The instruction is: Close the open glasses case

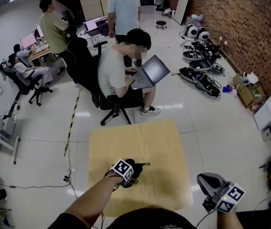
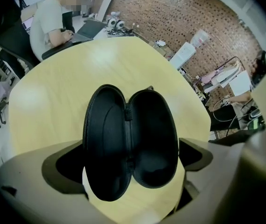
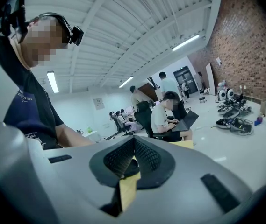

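The black glasses case (image 2: pixel 130 139) lies wide open on the yellow table (image 2: pixel 53 87), both hollow halves facing up and its hinge running down the middle. My left gripper (image 2: pixel 128 164) points steeply down over it, open, with one pad on each side of the case and neither pressing on it. In the head view the left gripper (image 1: pixel 128 175) hides most of the case (image 1: pixel 136 168) near the table's front. My right gripper (image 1: pixel 210 182) is held off the table's right side, nearly level, and its ribbed pads (image 3: pixel 144 155) meet with nothing between them.
Just beyond the table's far edge a person with a laptop (image 1: pixel 150 71) sits on a black chair (image 1: pixel 85 63). Other people stand and sit at desks behind. Equipment (image 1: pixel 199 73) lies on the floor along the brick wall. A cable (image 1: pixel 71 123) runs left of the table.
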`<state>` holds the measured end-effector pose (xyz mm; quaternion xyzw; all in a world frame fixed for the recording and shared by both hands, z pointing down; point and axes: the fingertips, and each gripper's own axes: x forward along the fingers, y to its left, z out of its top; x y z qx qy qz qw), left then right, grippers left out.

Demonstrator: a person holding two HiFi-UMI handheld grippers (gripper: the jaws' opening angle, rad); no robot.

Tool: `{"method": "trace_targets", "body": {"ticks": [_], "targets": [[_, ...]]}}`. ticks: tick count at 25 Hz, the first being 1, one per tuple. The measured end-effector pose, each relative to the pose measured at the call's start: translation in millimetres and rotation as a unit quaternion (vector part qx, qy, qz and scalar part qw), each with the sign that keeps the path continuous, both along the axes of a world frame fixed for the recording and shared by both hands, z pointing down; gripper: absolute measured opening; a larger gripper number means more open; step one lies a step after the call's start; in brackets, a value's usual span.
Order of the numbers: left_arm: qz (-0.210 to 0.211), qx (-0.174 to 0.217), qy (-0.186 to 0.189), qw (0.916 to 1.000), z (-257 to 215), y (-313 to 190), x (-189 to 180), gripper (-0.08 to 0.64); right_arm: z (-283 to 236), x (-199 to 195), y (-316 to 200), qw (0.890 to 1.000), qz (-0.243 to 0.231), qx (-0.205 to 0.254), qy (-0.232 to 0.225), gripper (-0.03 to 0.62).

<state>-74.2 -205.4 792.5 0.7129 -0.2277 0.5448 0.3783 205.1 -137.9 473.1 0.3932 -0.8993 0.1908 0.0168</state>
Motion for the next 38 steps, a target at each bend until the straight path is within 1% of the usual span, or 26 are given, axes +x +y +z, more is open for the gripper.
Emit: {"method": "trace_targets", "body": {"ticks": [2, 6, 8, 11, 13, 18, 21, 22, 23, 26, 27, 29, 31, 34, 36, 37, 38], "targets": [[-0.003, -0.002, -0.004, 1.0000, 0, -1, -4, 0.591, 0, 0, 0, 1.000, 0.000, -0.001, -0.002, -0.012], [-0.031, 0.003, -0.008, 0.9995, -2, -6, -5, 0.591, 2, -3, 0, 1.000, -0.002, -0.002, -0.001, -0.012], [-0.037, 0.002, -0.022, 0.9991, 2, -5, -3, 0.591, 3, -1, 0, 1.000, -0.002, -0.004, -0.003, -0.012], [-0.034, -0.003, -0.045, 0.9984, 7, -5, -4, 0.594, 4, -3, 0, 1.000, -0.005, -0.008, -0.002, -0.012], [-0.031, -0.008, -0.051, 0.9982, 8, -5, -3, 0.594, 6, -3, 0, 1.000, -0.004, -0.009, -0.003, -0.012], [-0.027, -0.008, -0.049, 0.9984, 11, -4, -3, 0.594, 9, -4, 2, 1.000, -0.007, -0.011, -0.002, -0.012], [-0.018, -0.008, -0.045, 0.9988, 4, -6, -6, 0.591, 5, -3, 4, 1.000, -0.006, -0.007, -0.002, -0.012], [-0.014, -0.005, -0.037, 0.9992, -2, -7, -6, 0.558, 4, -3, 4, 1.000, -0.005, -0.006, -0.003, -0.012], [-0.010, -0.001, -0.024, 0.9997, -10, -8, -6, 0.497, 3, -3, 4, 1.000, -0.003, -0.004, -0.003, -0.012], [-0.001, 0.017, 0.023, 0.9996, -32, -12, -3, 0.252, 0, -1, 3, 1.000, 0.000, 0.001, -0.002, -0.012], [0.005, 0.021, 0.032, 0.9993, -35, -11, -4, 0.230, 0, -2, 3, 1.000, 0.000, 0.001, -0.002, -0.012], [0.017, 0.026, 0.043, 0.9986, -35, -6, -4, 0.225, 0, -5, 4, 1.000, -0.003, 0.003, -0.002, -0.012], [0.019, 0.036, 0.056, 0.9976, -35, -2, -2, 0.221, -1, -9, 6, 1.000, -0.008, 0.006, -0.001, -0.012], [0.016, 0.062, 0.094, 0.9935, -43, 3, 5, 0.216, -2, -13, 6, 1.000, -0.016, 0.010, 0.000, -0.012], [0.008, 0.088, 0.136, 0.9868, -59, 4, 10, 0.215, -3, -17, 6, 1.000, -0.022, 0.011, 0.003, -0.012], [0.007, 0.107, 0.159, 0.9814, -72, 5, 13, 0.215, -3, -20, 6, 1.000, -0.026, 0.012, 0.005, -0.012], [0.013, 0.131, 0.184, 0.9740, -87, 6, 15, 0.215, -4, -24, 6, 0.999, -0.031, 0.013, 0.007, -0.012]]}}
